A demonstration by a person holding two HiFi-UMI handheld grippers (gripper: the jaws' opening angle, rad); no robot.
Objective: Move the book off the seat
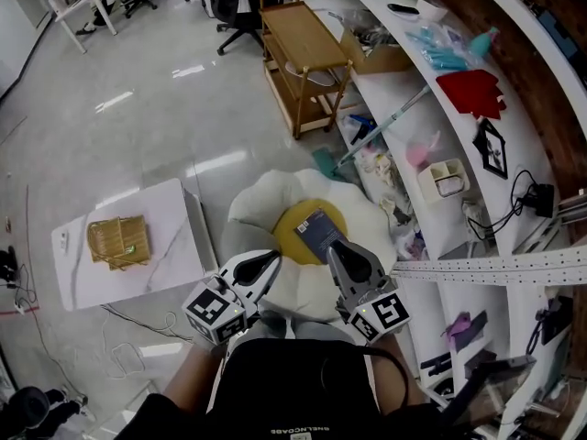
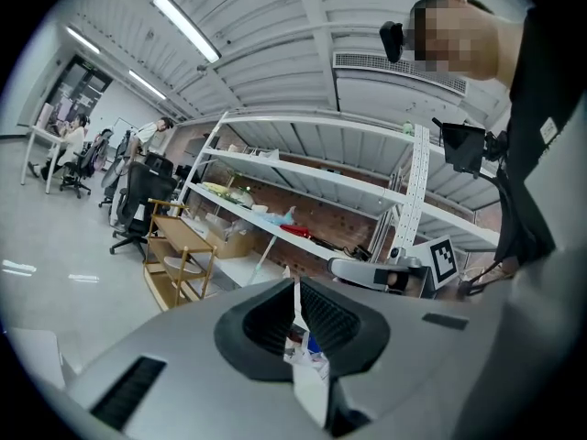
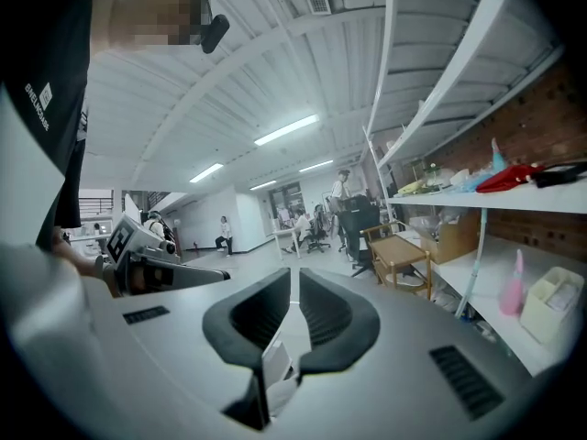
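Note:
A dark blue book (image 1: 318,232) lies on the yellow centre of a white flower-shaped seat cushion (image 1: 260,204) on the floor. My left gripper (image 1: 272,258) is held above the cushion's near left side, its tip short of the book, jaws shut and empty. My right gripper (image 1: 334,247) hovers just over the book's near edge, also shut with nothing in it. In the left gripper view the shut jaws (image 2: 295,291) point level toward the shelves, with the right gripper (image 2: 385,271) alongside. The right gripper view shows its shut jaws (image 3: 294,282) and the left gripper (image 3: 156,270).
A low white marble-topped table (image 1: 160,264) with a woven yellow mat (image 1: 118,240) stands left of the cushion. White wall shelves (image 1: 431,108) full of clutter run along the right. A wooden trolley (image 1: 303,49) and office chairs (image 1: 234,7) stand further off.

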